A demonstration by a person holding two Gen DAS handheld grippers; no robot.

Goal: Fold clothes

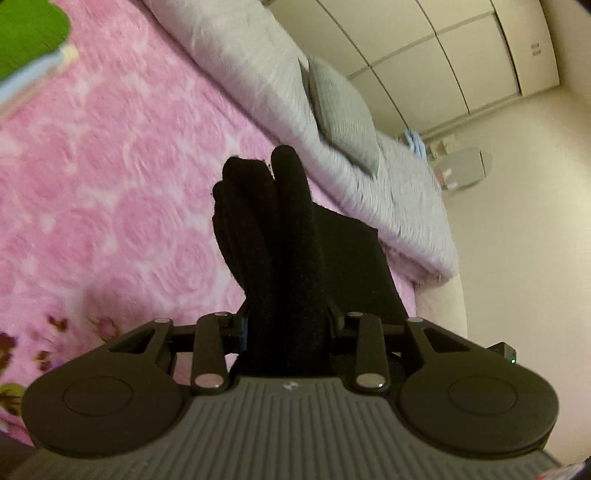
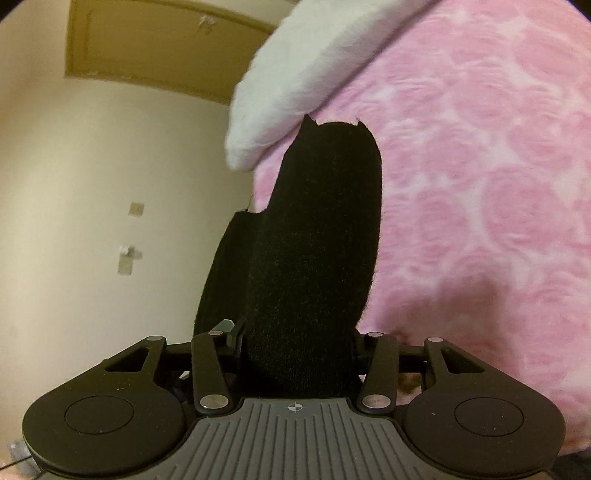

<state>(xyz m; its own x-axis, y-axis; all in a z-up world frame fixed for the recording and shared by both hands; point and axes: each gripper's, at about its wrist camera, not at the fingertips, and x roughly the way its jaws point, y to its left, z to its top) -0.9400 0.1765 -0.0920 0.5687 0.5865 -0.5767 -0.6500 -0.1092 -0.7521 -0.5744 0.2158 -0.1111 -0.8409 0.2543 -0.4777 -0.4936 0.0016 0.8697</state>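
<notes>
Left wrist view: the left gripper has its jaws drawn in on a bunched fold of black garment, which stands up between them in thick ridges, held off the pink bedspread. Beyond the garment lies a grey blanket with a pillow on it, and a green cloth sits at the far corner of the bedspread. The picture is smeared with motion. The risk I judge here: several layers are pinched at once, so an inner layer may slip free and leave the fold crooked.

Right wrist view: the right gripper likewise has its jaws closed on the black garment, a broad thick wad rising from them, with a second flap beside it on the wall side. The pink bedspread lies past the garment and the grey blanket beyond that. Both grips look bulky rather than at a clean edge. If the two hands pull apart unevenly the cloth could twist, or drag across the blanket's edge when lowered and land rumpled.
</notes>
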